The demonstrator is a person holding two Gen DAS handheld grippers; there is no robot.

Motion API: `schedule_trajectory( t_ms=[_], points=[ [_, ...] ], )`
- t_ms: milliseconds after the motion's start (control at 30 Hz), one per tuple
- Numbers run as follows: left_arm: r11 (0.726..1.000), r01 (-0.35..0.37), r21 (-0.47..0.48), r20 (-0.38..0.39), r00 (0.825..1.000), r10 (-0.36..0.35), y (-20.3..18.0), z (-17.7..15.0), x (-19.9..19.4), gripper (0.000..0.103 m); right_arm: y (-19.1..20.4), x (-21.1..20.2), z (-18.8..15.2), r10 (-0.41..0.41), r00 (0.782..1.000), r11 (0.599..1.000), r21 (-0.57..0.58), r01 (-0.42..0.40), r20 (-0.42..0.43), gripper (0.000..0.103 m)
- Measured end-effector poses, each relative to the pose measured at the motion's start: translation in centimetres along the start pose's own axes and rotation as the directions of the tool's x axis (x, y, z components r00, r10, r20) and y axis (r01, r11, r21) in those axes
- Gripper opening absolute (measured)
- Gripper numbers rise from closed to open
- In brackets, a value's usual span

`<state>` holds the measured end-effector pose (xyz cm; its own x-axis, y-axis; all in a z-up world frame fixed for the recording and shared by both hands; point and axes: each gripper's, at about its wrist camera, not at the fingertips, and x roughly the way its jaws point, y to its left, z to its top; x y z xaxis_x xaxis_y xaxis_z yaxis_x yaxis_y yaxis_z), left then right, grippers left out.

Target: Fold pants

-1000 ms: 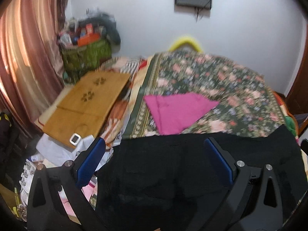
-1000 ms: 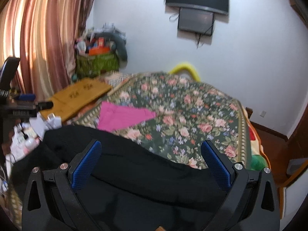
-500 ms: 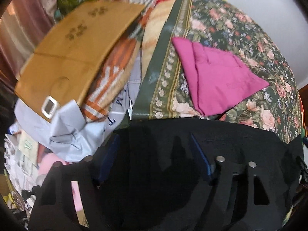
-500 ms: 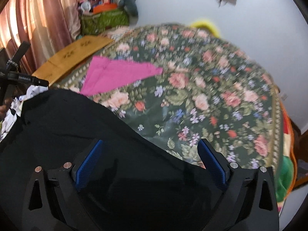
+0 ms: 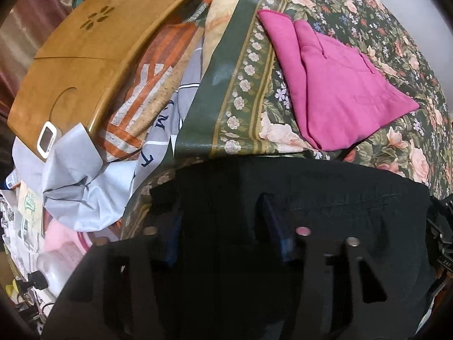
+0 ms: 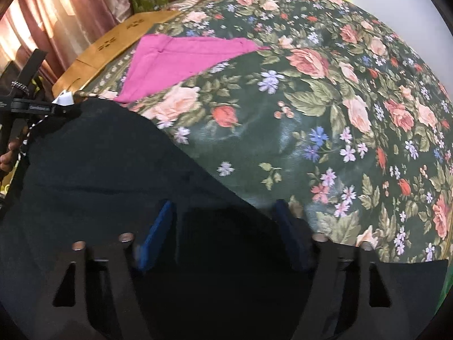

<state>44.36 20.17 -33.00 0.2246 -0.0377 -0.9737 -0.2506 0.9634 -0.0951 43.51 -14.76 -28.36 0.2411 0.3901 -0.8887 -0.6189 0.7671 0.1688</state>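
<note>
Now both tongs dropped onto black pants (image 5: 325,198) on floral bedspread (image 6: 325,130); left tongs (image 5: 220,226) and right tongs (image 6: 223,226) were closing, half-shut, cloth between pads, not yet pinched. Grasp for fold looked imminent.

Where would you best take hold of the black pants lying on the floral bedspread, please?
Grip the black pants along their far edge, one tool near each end, coming almost straight down: they lie flat and wide across the floral bedspread, so two spaced pinches should lift that edge evenly.
</note>
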Motion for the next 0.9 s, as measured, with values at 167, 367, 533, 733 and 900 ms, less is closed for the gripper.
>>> schedule_trajectory(
  t_ms=[167,367,533,733,900],
  points=[
    [0.997,-0.067,0.042,0.039,0.997,0.066,-0.7,-0.9,-1.5,0.014,1.9,0.4,-0.4,-0.092,0.995,0.994,-0.054,0.094,0.033,0.008],
    [0.99,-0.096,0.101,0.149,0.986,0.08,-1.7,-2.0,-6.0,0.008,1.9,-1.3,-0.4,-0.202,0.977,0.978,-0.048,0.205,0.068,0.004],
    [0.99,-0.073,0.122,0.268,0.963,0.038,-2.6,-1.2,-11.1,0.005,1.3,-5.2,0.9,-0.259,0.952,0.965,0.001,0.262,0.161,0.004],
    [0.987,-0.054,0.149,0.363,0.932,-0.003,-4.2,-0.8,-15.4,0.005,2.0,-10.6,1.1,-0.269,0.931,0.962,0.025,0.272,0.248,0.004],
    [0.983,-0.064,0.171,0.374,0.927,-0.005,-4.1,-2.9,-16.4,0.005,4.2,-13.6,-1.6,-0.24,0.933,0.967,-0.014,0.253,0.269,0.004]
  ],
)
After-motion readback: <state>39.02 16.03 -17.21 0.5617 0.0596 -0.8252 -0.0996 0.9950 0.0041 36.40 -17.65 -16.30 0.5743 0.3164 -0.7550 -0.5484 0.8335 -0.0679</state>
